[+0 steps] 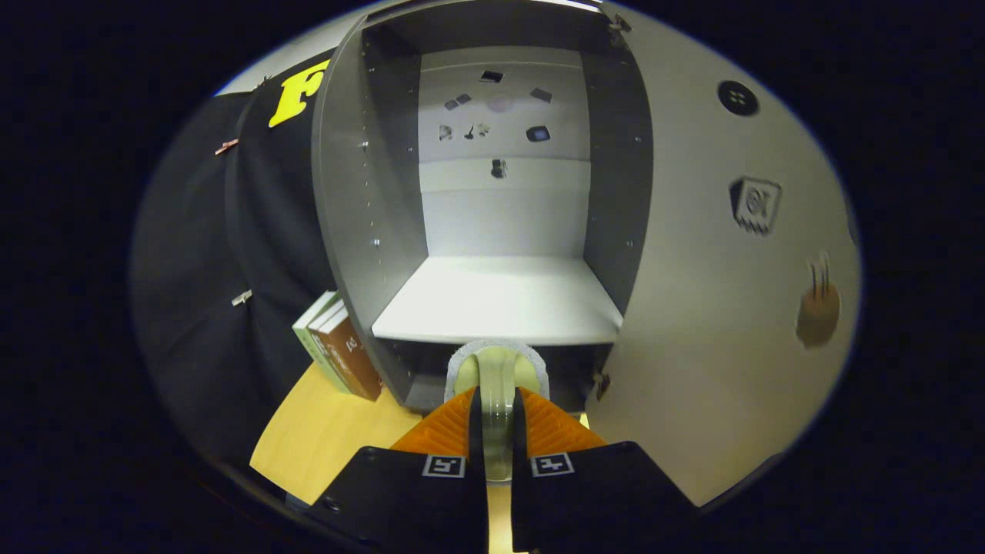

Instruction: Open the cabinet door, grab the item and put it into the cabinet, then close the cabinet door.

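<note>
I have the cabinet (492,192) open ahead of me, its door (731,269) swung wide to the right and its pale shelf (496,300) bare and lit. Some books (338,354) lean against the left wall on the wooden table (323,438). My gripper (497,431) has its jaws pinching a roll of tape (497,369) on edge, just short of the shelf lip. I judge I should lift slightly, carry it straight in over the lip, lower it well back, then release.

Tool (496,431) level, fingers (442,431) nearly closed, apparently both pressing held item (497,369).
</note>
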The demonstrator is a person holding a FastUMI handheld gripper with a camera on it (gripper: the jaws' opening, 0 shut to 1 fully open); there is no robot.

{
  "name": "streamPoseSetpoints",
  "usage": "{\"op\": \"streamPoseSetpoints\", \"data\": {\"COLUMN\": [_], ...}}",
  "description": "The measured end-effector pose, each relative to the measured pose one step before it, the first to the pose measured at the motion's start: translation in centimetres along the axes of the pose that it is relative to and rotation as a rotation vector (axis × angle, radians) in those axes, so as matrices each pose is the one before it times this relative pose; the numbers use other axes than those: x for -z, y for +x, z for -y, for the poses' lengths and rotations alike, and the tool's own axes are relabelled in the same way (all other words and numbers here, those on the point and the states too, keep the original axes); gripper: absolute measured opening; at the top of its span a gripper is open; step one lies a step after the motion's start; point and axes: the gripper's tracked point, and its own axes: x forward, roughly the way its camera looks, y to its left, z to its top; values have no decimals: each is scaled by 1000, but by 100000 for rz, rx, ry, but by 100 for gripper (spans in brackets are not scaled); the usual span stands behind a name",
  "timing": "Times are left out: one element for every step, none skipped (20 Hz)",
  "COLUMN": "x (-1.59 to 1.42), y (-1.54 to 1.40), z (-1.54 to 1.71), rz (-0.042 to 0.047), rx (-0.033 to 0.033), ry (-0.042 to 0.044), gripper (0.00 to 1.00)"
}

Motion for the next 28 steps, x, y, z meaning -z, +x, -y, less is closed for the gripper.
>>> {"op": "streamPoseSetpoints", "data": {"x": [-1488, -1542, -1305, -1162, -993, -880, -638, -339, -322, -363, -151, 31, 69, 334, 251, 254, 128, -31, -59, 50, 59, 232, 206, 192, 266, 214, 261, -72], "y": [994, 905, 1123, 1047, 1250, 1186, 1324, 1197, 1163, 1245, 1218, 1042, 1071, 956, 884, 851, 716, 743, 718, 683, 651, 695, 545, 607, 516, 503, 558, 219], "z": [-42, -34, 18, 108, 86, 213, 97, 116, 91, -29, 37, -70, 31, -1, -33, -148, -26, -32, 187, -111, -138, -122, -65, -211, -46, 11, -137, -157], "rz": [1369, 1656, 1248, 794, 761, 990, -51, -367, -218, 523, -16, -343, -480, -1173, -1207, -1132, -717, 92, 8, -131, -648, -1064, -939, -749, -774, -939, -1054, 41], "rx": [306, 468, 54, 944, 406, 1436, 406, 807, 375, 417, 833, 260, 589, 355, -101, -305, -112, 140, 790, 44, -257, -119, -56, -104, 132, 453, -254, -324], "ry": [-543, -339, -348, 91, -218, 242, -173, -55, 545, 778, 789, 92, -720, -800, -298, 533, 655, -350, -1159, -849, -576, -682, -466, -322, -187, -27, 324, 509], "gripper": [16, 16, 16, 16, 16, 16, 16, 16, 16, 16, 16, 16, 16, 16, 16, 16, 16, 16, 16, 16, 16, 16, 16, 16, 16, 16, 17, 20]}}
